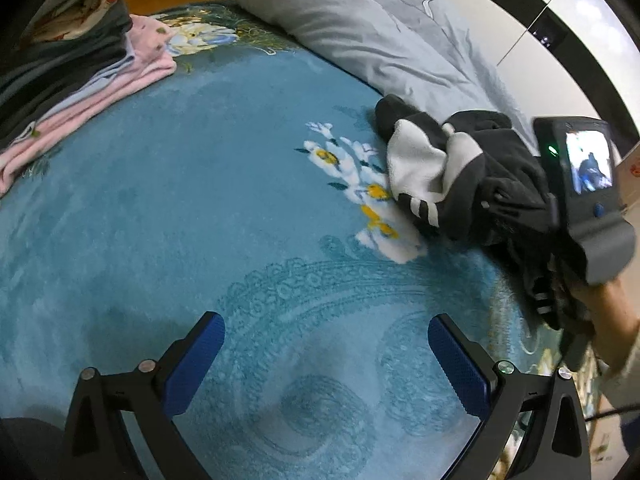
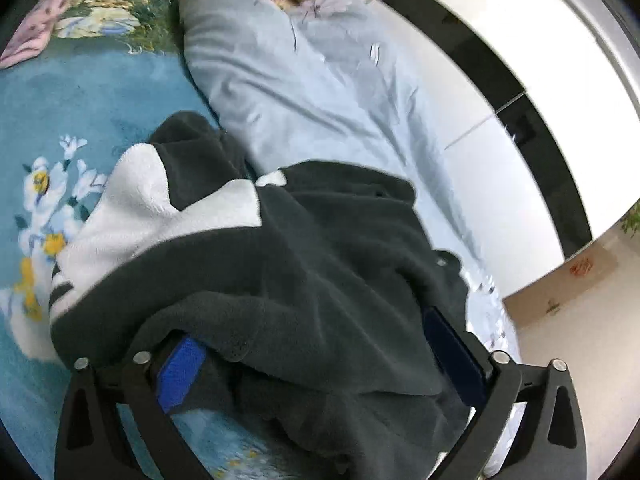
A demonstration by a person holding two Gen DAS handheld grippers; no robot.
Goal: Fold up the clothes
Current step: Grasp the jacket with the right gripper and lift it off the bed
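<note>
Left wrist view. My left hand-held gripper (image 1: 326,354) stands wide with nothing between its blue pads (image 1: 196,360); under and ahead of it is only bare blue floral bedspread (image 1: 180,184). The task's thing, a dark fleece garment (image 1: 472,184) with white panels and striped cuffs, lies crumpled well ahead and to the right of this gripper, against the grey quilt (image 1: 380,40). My right hand-held gripper (image 1: 582,196) shows at the right edge, its body over the far side of the garment. Far ahead to the left is a stack of folded clothes (image 1: 80,76), pink at the bottom, dark above.

Right wrist view. The jaws of my right hand-held gripper (image 2: 320,360) are spread wide, and dark fleece garment (image 2: 304,264) is bunched between and over them. The left pad (image 2: 180,372) shows blue and looks clear of the cloth beside it; the right pad is half buried. I cannot tell whether the pads press on the fabric, so I do not count it as held.

Step, by my judgement: fetching the next garment onto the open bedspread; folding not yet begun. The next move calls for a firm pinch on one edge, then the left gripper taking an opposite edge to spread it flat.

Containers: none in either view.
</note>
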